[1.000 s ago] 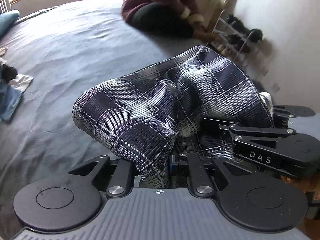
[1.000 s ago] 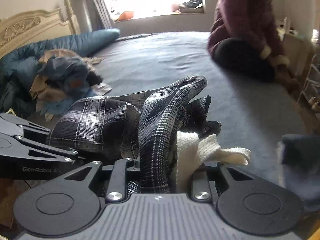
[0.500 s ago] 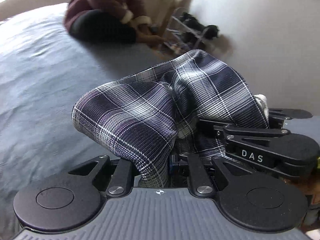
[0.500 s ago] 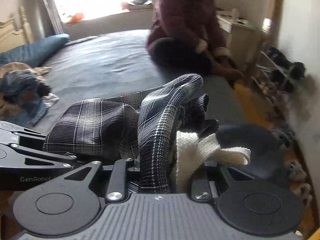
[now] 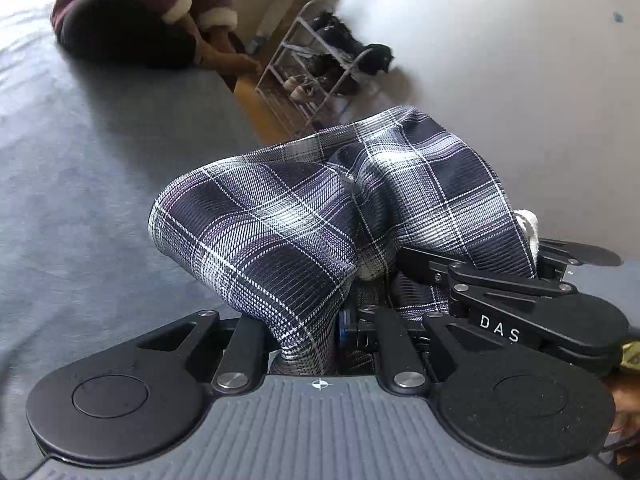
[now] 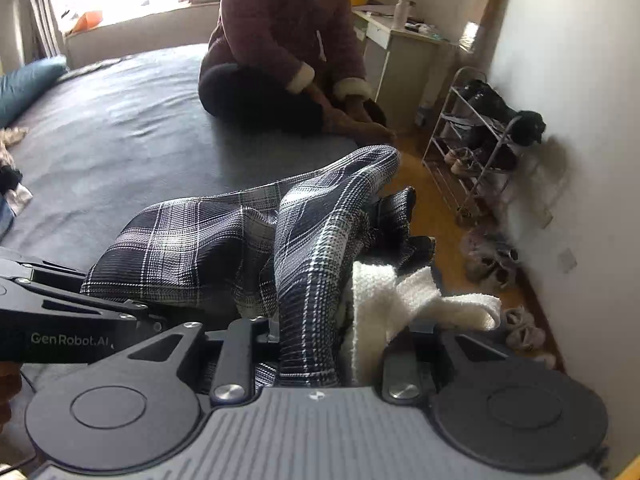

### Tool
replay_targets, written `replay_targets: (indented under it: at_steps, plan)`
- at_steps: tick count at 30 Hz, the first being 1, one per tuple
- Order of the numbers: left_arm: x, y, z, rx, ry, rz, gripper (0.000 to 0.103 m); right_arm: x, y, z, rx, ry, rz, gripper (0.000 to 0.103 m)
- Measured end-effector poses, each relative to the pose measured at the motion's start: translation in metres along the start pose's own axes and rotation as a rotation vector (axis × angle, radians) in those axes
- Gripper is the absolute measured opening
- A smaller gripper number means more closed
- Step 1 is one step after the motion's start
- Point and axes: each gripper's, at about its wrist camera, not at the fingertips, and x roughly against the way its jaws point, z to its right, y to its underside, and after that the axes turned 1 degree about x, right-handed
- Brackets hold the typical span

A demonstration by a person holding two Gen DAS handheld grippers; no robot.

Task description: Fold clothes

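A dark plaid garment (image 5: pixel 320 216) with a white fleecy lining (image 6: pixel 384 300) hangs bunched between both grippers, lifted above the grey bed (image 5: pixel 80 168). My left gripper (image 5: pixel 308 344) is shut on a fold of the plaid cloth, which hides its fingertips. My right gripper (image 6: pixel 320 344) is shut on plaid cloth and white lining together. In the left wrist view the right gripper (image 5: pixel 532 312) sits close at the right. In the right wrist view the left gripper (image 6: pixel 60 320) sits close at the left.
A person in a maroon jacket (image 6: pixel 280 40) sits cross-legged at the bed's far corner. A metal shoe rack (image 6: pixel 476 140) stands against the white wall, with slippers (image 6: pixel 492 256) on the wooden floor. A cabinet (image 6: pixel 400 64) stands behind. Loose clothes (image 6: pixel 10 184) lie at far left.
Both grippers have swung to the right with the garment held the same way. The clothes pile and headboard have left the view; the wall, shoe rack and floor have come in.
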Motion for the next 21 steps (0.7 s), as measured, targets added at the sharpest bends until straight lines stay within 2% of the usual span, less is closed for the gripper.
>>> replay_targets:
  at_steps: [7, 11, 15, 21]
  plan:
    - [-0.101, -0.019, 0.015, 0.186, -0.072, 0.014, 0.013, -0.085, -0.004, 0.090, 0.089, -0.107, -0.034, 0.029]
    - [-0.140, -0.025, 0.010, 0.220, -0.111, 0.004, 0.013, -0.130, -0.006, 0.118, 0.103, -0.170, -0.056, 0.030]
    - [-0.161, -0.030, 0.000, 0.215, -0.138, -0.016, 0.013, -0.162, -0.004, 0.130, 0.085, -0.219, -0.071, 0.030]
    - [-0.158, -0.035, -0.008, 0.173, -0.126, -0.022, 0.013, -0.171, -0.006, 0.142, 0.010, -0.283, -0.074, 0.030]
